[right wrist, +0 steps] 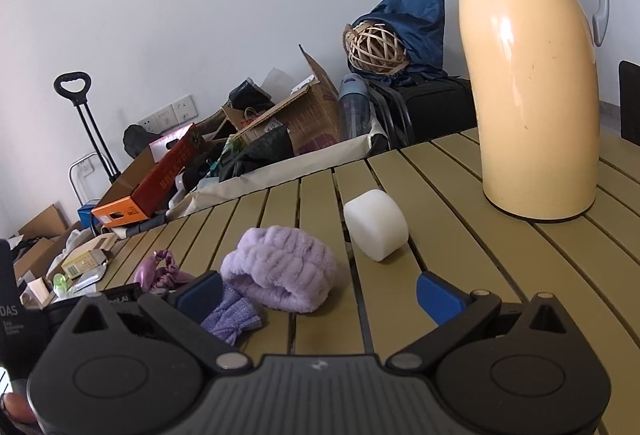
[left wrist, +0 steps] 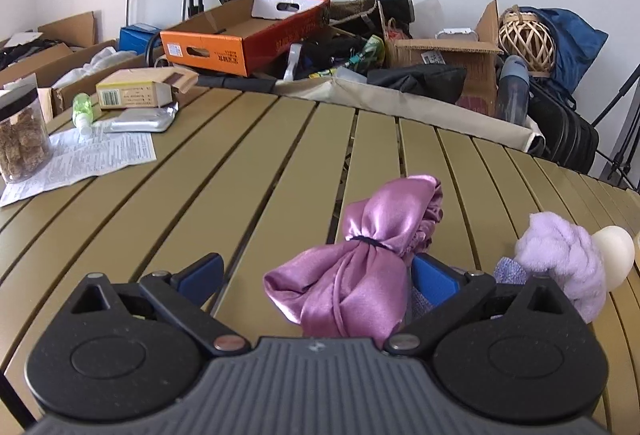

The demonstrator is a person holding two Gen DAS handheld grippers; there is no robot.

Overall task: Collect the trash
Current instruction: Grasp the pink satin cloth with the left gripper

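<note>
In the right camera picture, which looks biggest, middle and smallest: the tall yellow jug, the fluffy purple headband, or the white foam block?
1. Tall cream-yellow jug with grey handle, by far the largest.
2. Fluffy lilac headband.
3. White rounded foam block, smallest, though it lies farther from the camera than the headband, so their real sizes are uncertain.

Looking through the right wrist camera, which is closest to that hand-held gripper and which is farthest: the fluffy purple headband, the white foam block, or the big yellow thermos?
From the right hand-held gripper, nearest first:
1. Fluffy purple headband, just ahead, slightly left of centre.
2. White foam block, farther on, slightly right.
3. Yellow thermos, standing upright at the far right of the slatted table.
</note>
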